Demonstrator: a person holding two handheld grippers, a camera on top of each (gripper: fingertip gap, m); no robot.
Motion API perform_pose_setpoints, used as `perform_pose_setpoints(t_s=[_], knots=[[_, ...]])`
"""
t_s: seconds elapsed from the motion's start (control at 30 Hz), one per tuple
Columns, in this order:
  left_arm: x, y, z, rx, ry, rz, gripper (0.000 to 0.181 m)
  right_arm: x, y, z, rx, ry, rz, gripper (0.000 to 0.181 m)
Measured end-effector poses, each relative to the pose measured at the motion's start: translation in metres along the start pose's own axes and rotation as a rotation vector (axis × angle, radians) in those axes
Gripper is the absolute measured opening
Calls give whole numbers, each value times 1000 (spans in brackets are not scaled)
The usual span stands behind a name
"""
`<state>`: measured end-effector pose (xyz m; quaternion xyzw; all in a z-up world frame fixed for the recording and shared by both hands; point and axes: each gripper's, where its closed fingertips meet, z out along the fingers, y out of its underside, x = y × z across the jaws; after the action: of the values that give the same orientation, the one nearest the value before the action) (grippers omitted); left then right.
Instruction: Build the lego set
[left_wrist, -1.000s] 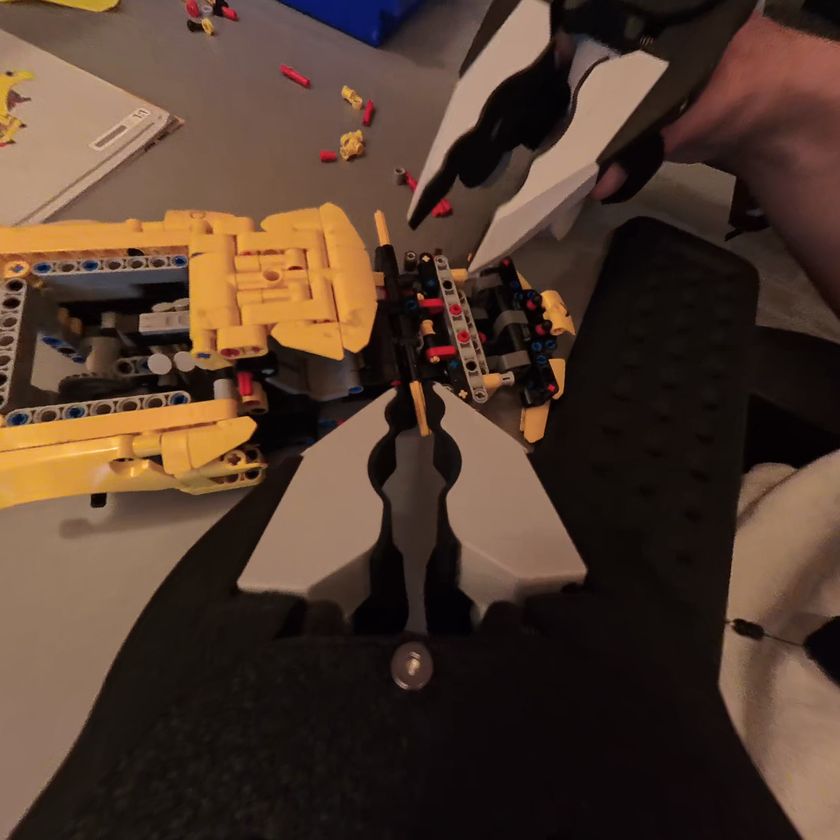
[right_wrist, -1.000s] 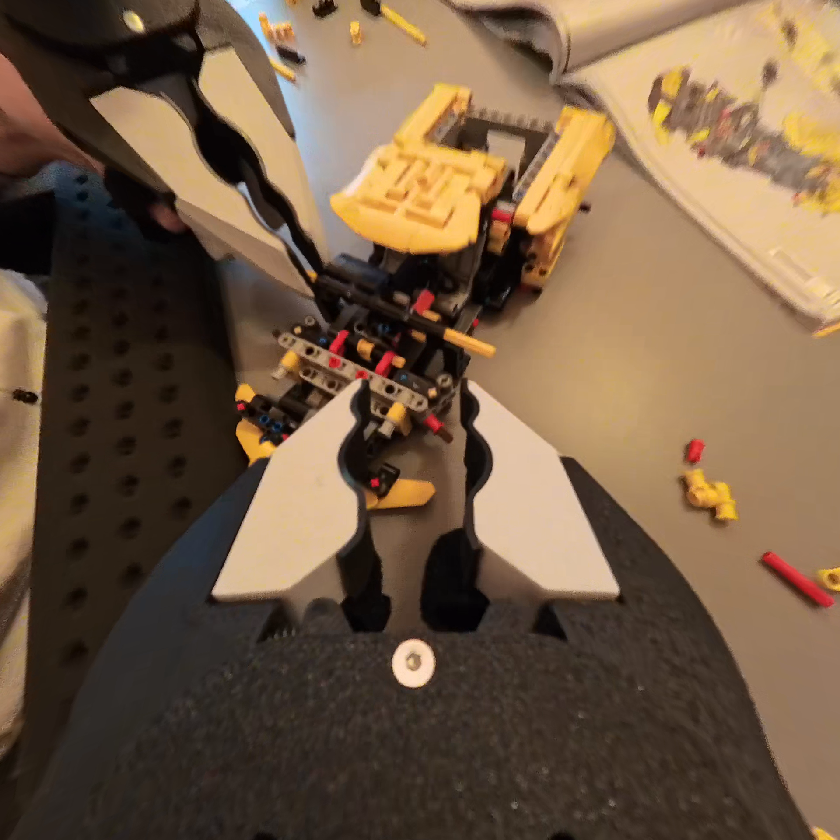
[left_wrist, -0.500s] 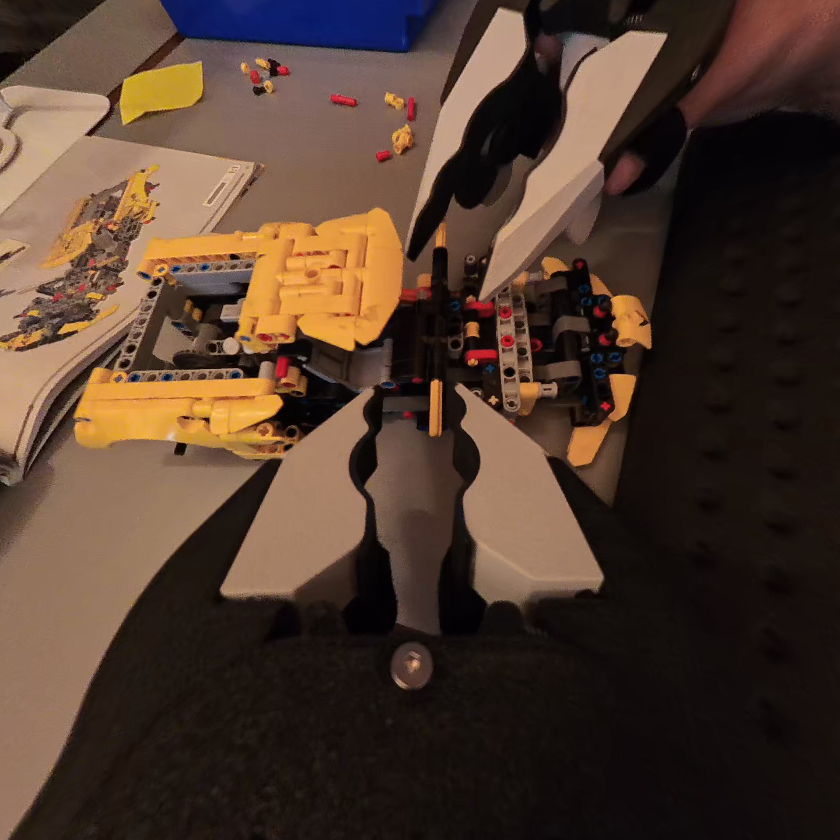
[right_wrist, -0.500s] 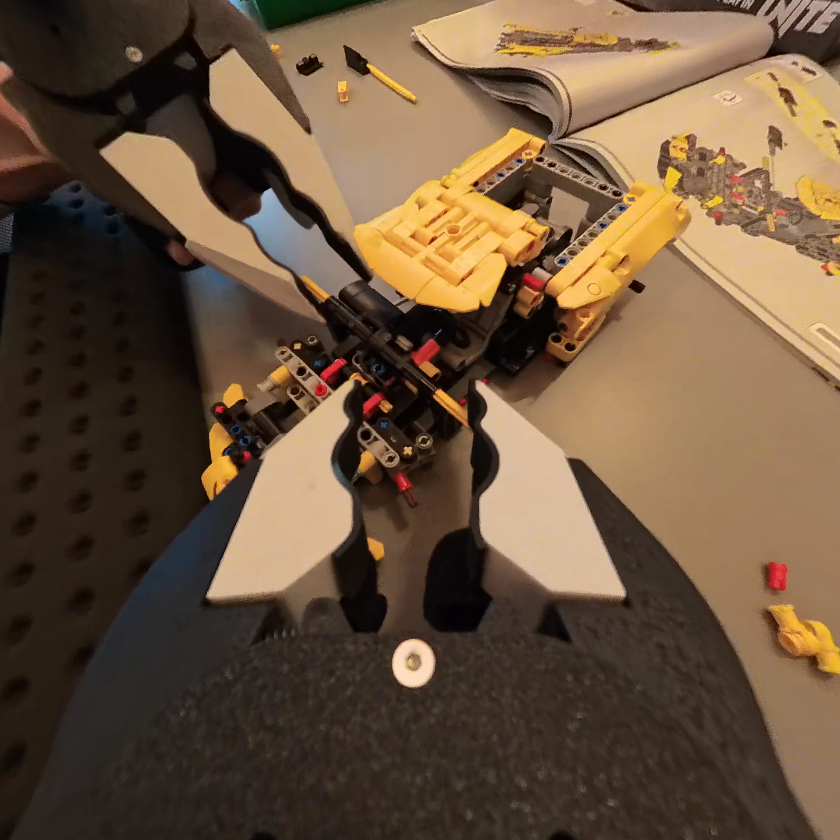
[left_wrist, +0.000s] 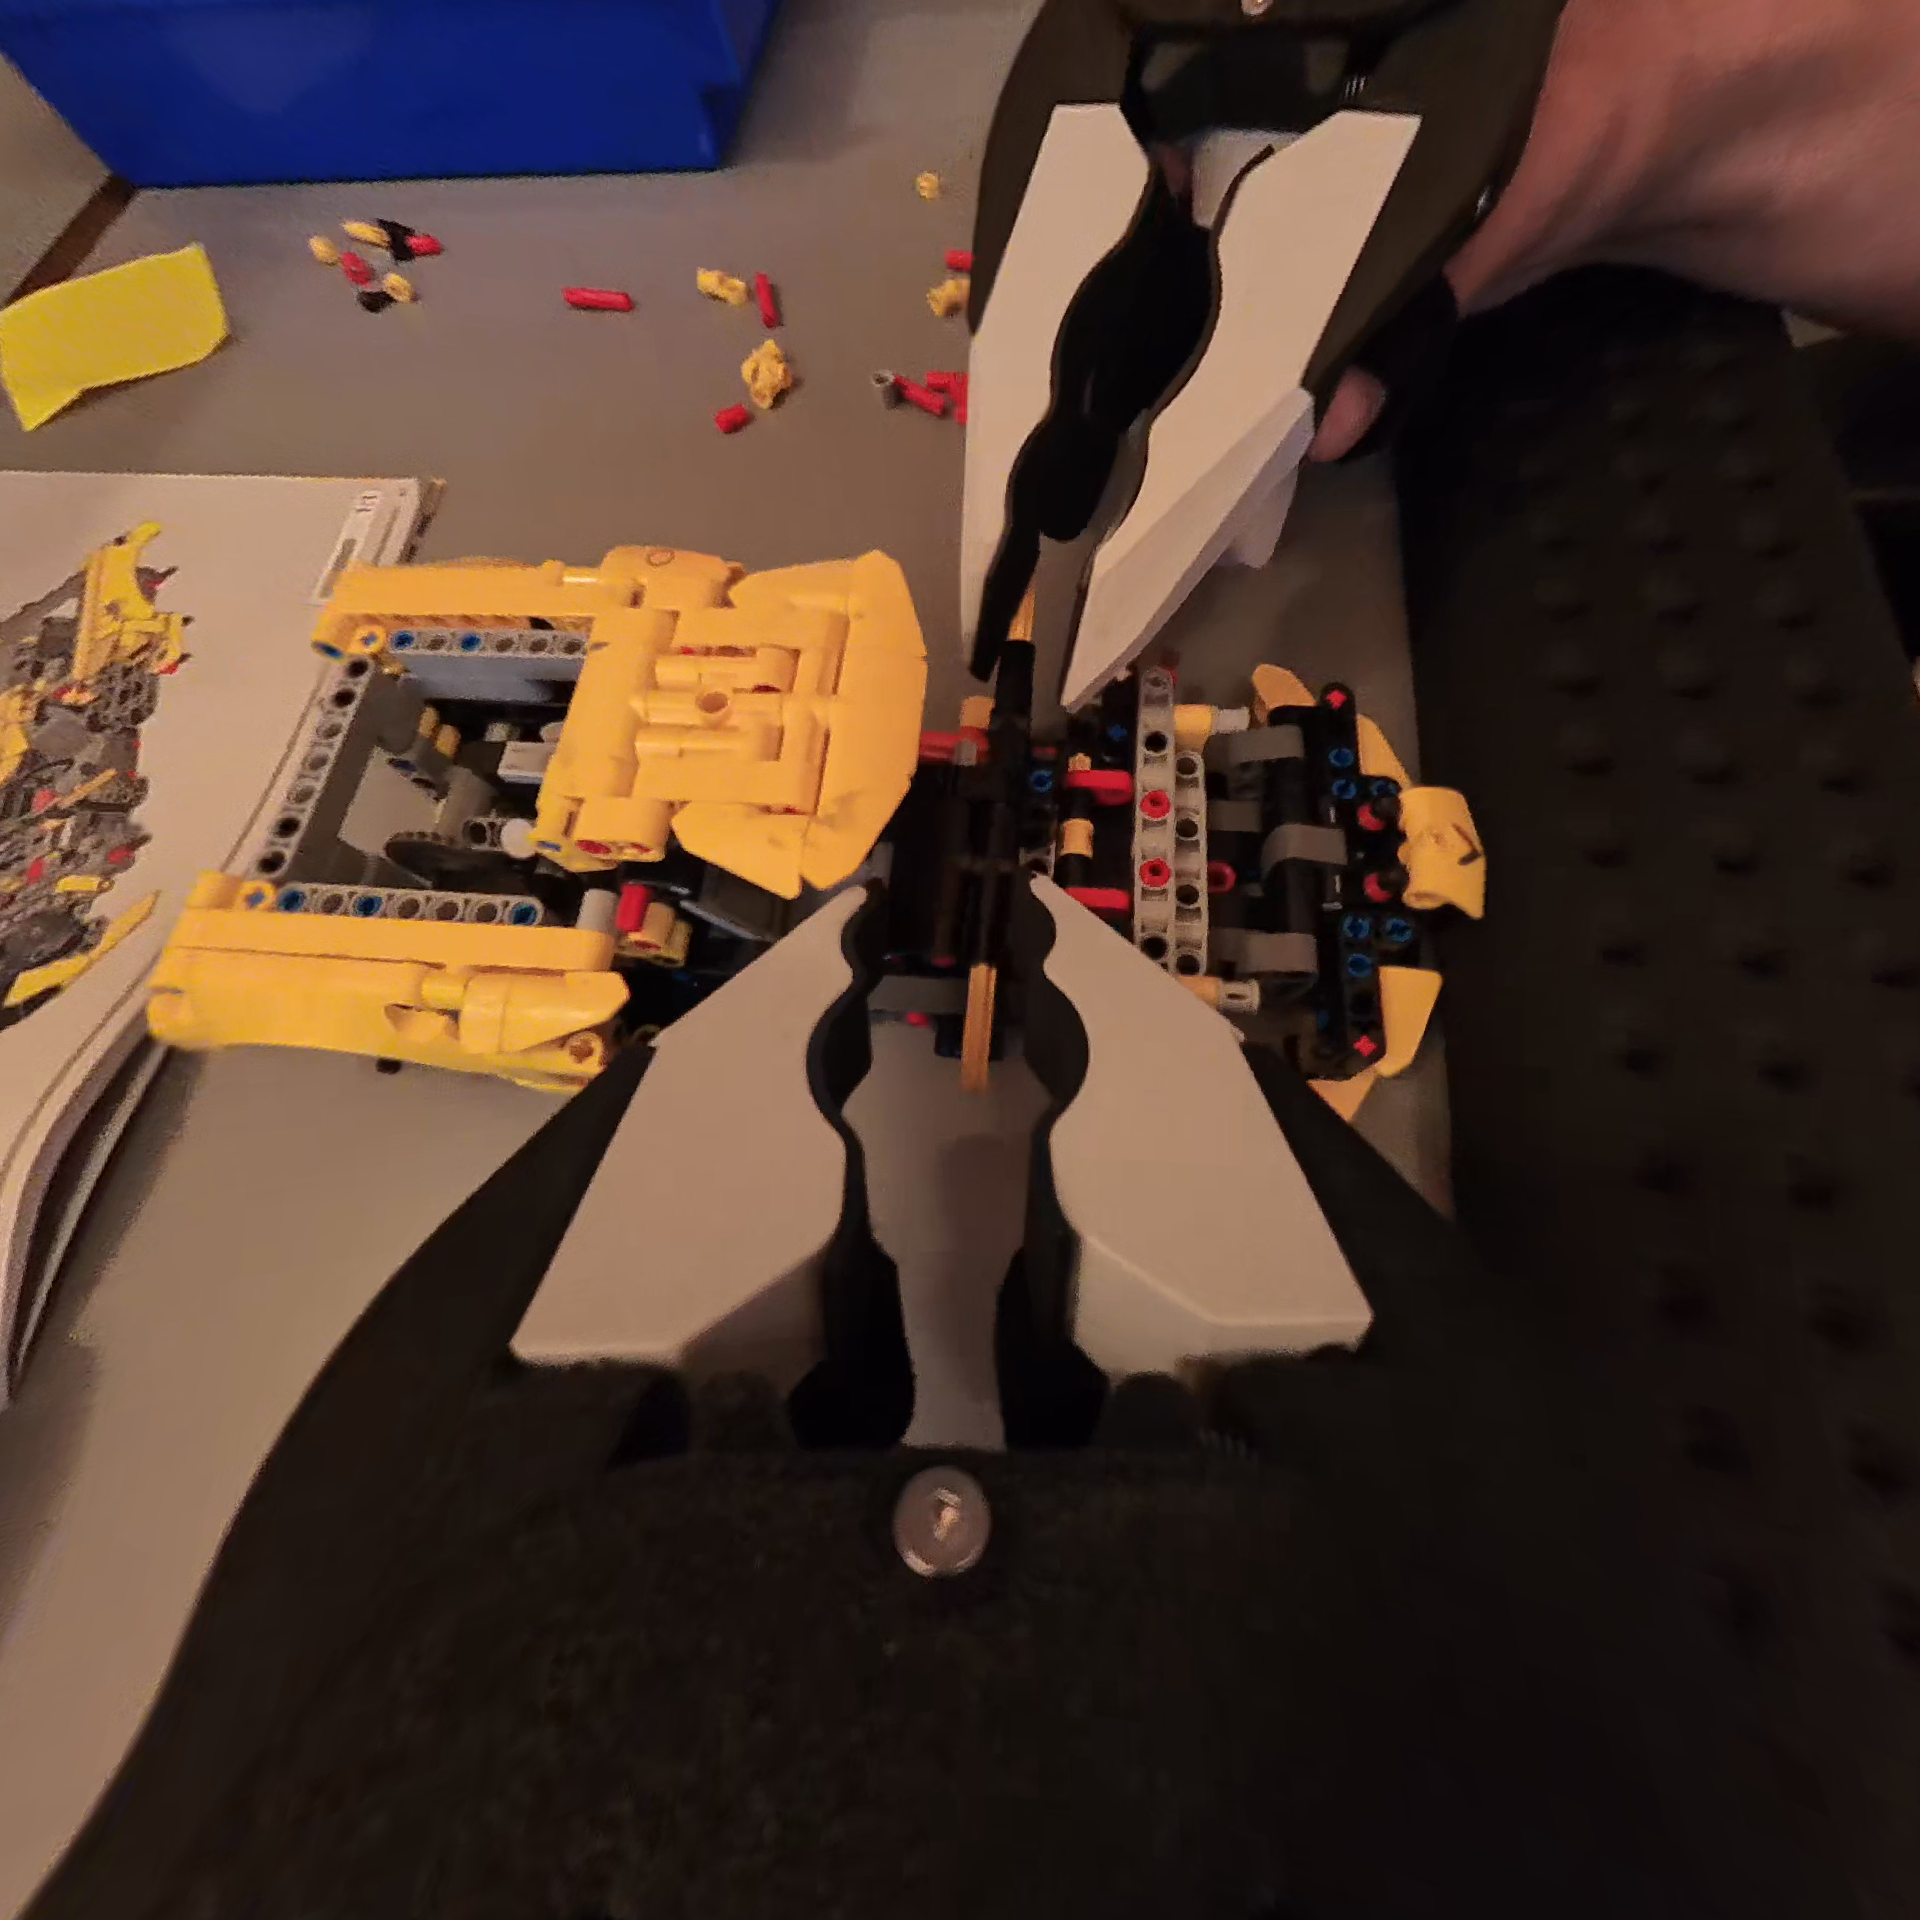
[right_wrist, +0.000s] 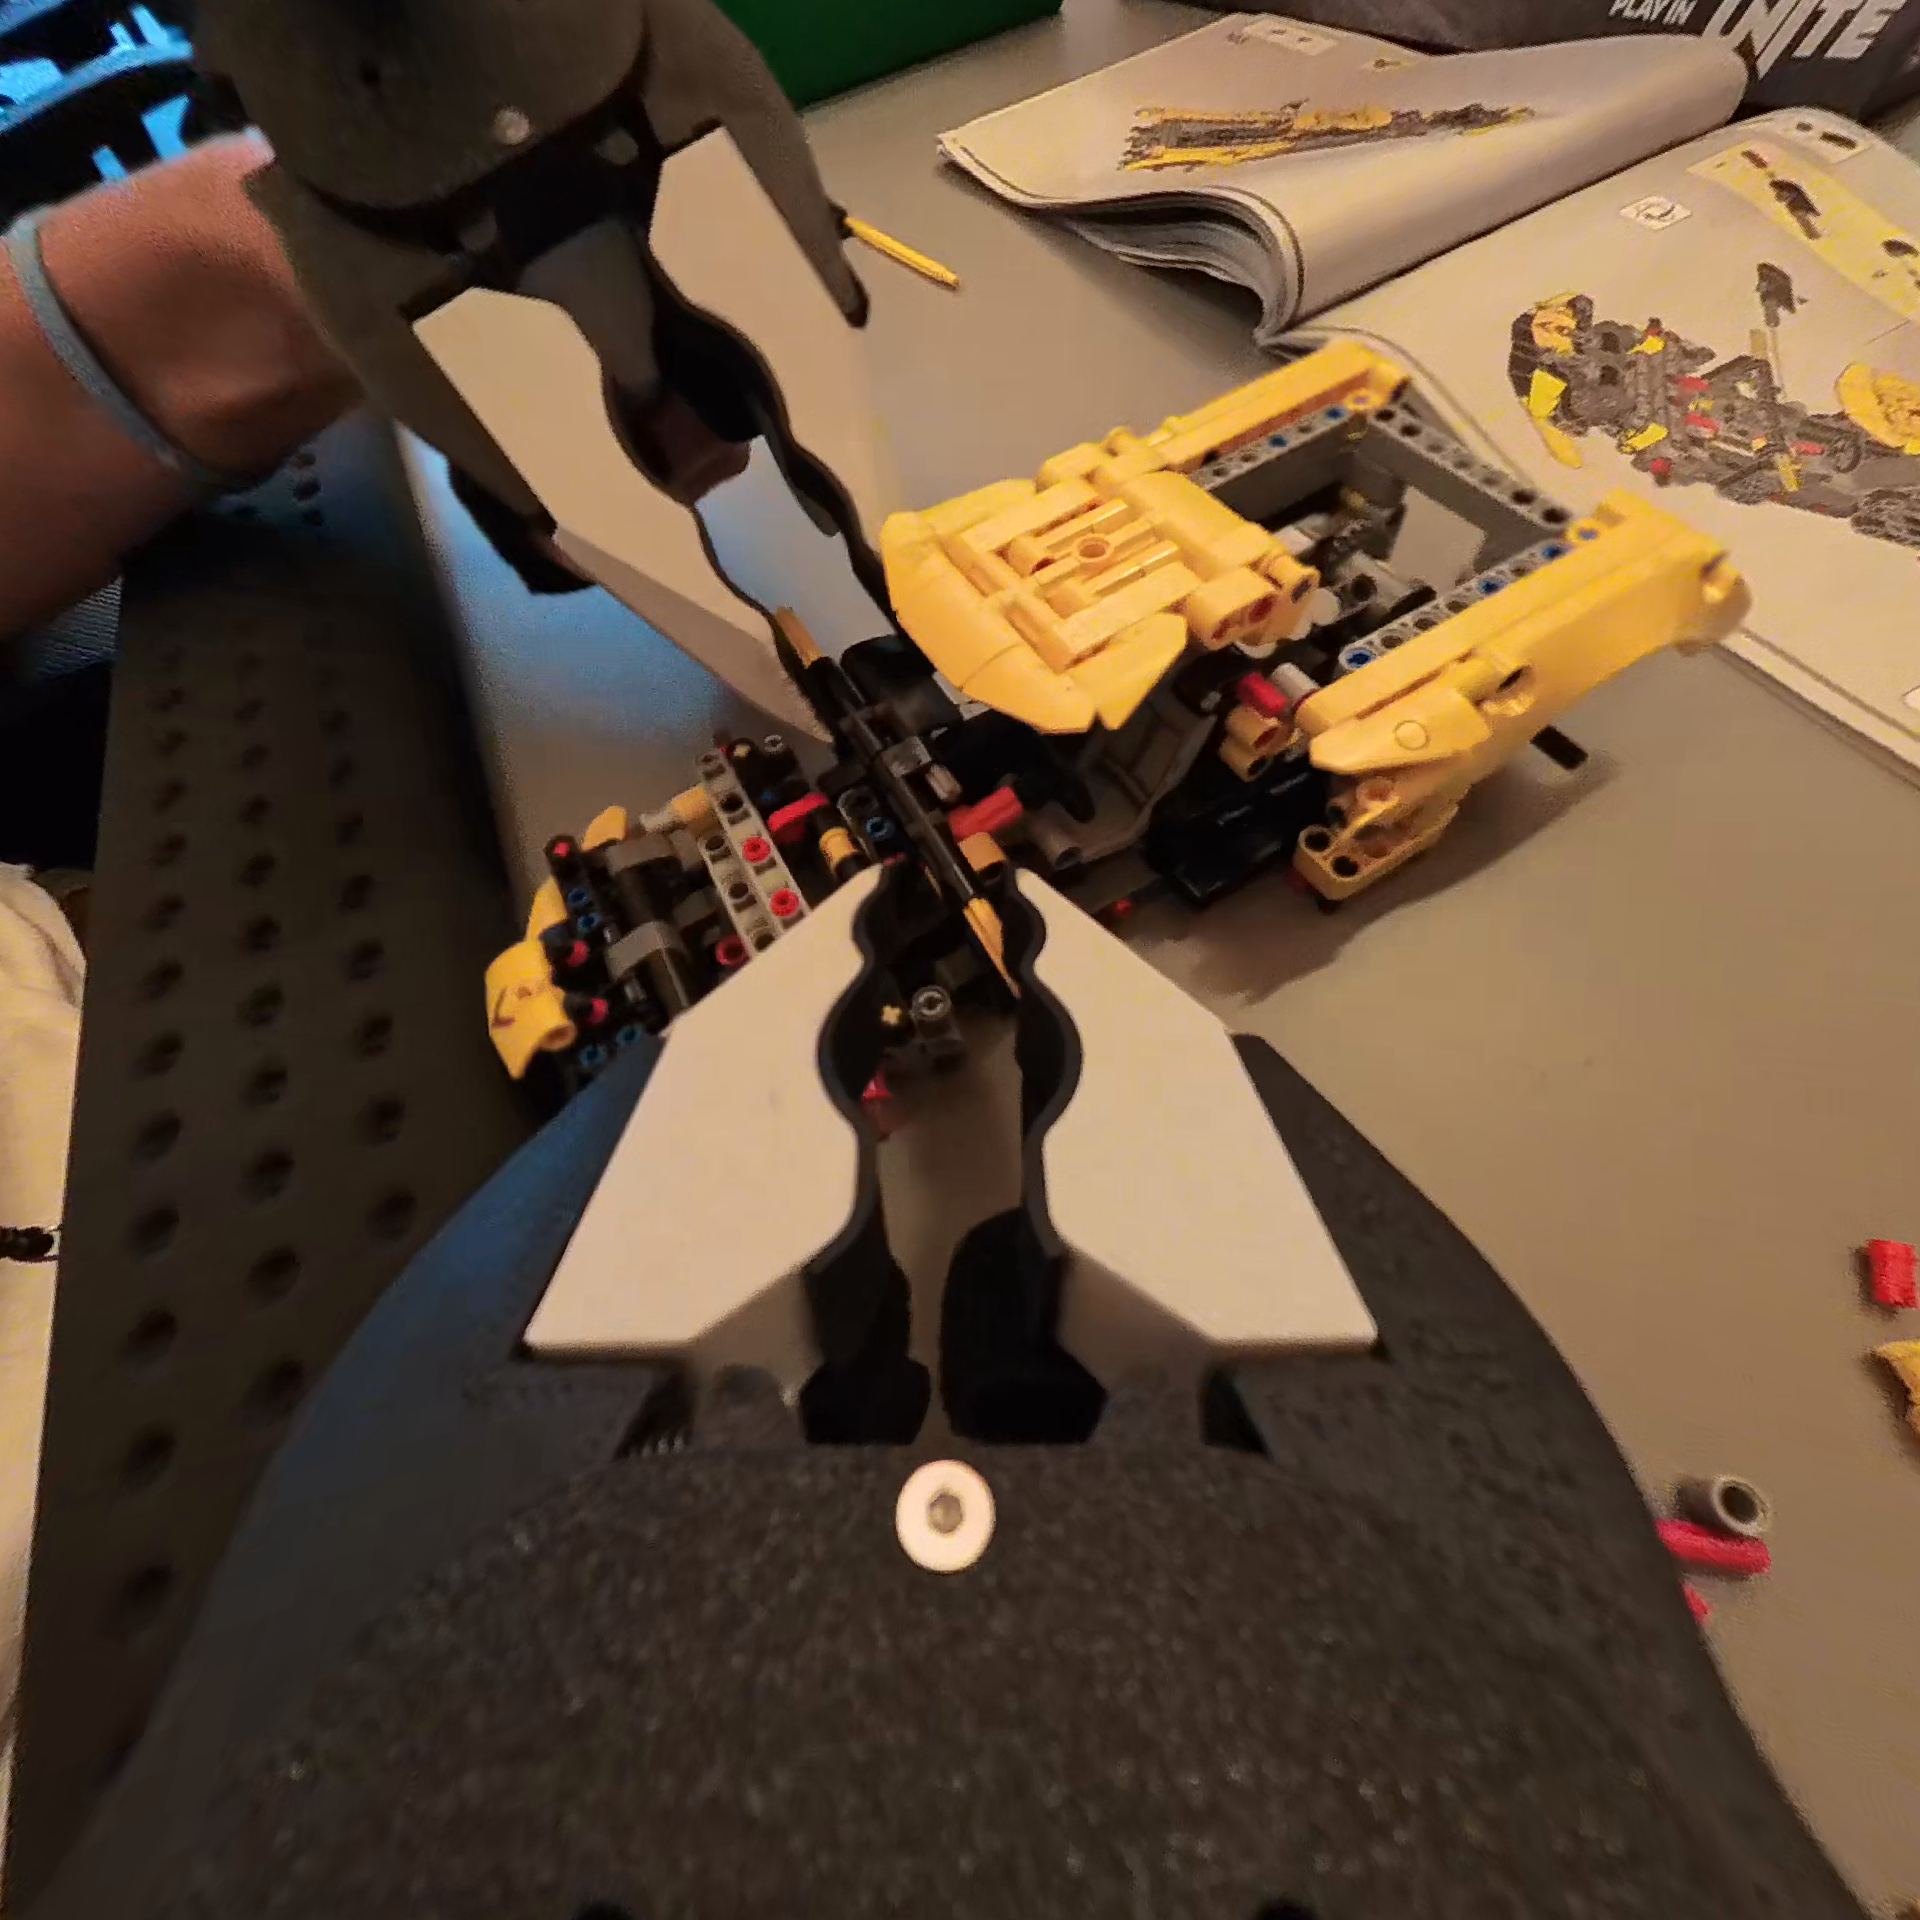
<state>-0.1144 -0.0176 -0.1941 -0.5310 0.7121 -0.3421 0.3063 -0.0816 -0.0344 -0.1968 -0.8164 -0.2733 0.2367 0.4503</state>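
The yellow, black and grey lego model (left_wrist: 727, 727) lies on the grey table and also shows in the right wrist view (right_wrist: 1091, 582). A black rod with yellow ends (left_wrist: 1003, 748) runs across its middle, also seen in the right wrist view (right_wrist: 914, 821). My left gripper (left_wrist: 951, 894) straddles one end of the rod with its jaws partly open. It shows from the far side in the right wrist view (right_wrist: 857, 675). My right gripper (right_wrist: 948, 888) straddles the other end with its jaws partly open. It shows opposite in the left wrist view (left_wrist: 1027, 681).
Open instruction booklets (left_wrist: 104, 727) (right_wrist: 1558, 260) lie beside the model. Loose red and yellow pieces (left_wrist: 769, 364) (right_wrist: 1714, 1538) are scattered on the table. A blue bin (left_wrist: 416, 83) and a yellow scrap (left_wrist: 104, 332) lie beyond. A black perforated mat (left_wrist: 1662, 935) (right_wrist: 260, 935) borders the model. Spacing between my two grippers at the tips: around 5 cm.
My left jaws have widened from a close pinch on the rod's yellow end. My right jaws have narrowed around the other end. Both cameras have pulled back, so more of the model and booklets shows.
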Motion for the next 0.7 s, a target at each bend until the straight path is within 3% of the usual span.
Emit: perform_pose_setpoints(t_s=[0.33, 0.53, 0.7], knots=[[-10, 14, -15, -117, 269, 58, 28, -22, -4, 15, -27, -25, 12, 10], [-28, 24, -26, -153, 208, 74, 34, -53, -11, 36, -30, -77, -70, 14], [-48, 24, -25, -133, 134, 52, 35, -41, -20, 48, -16, -12, -50, 17]])
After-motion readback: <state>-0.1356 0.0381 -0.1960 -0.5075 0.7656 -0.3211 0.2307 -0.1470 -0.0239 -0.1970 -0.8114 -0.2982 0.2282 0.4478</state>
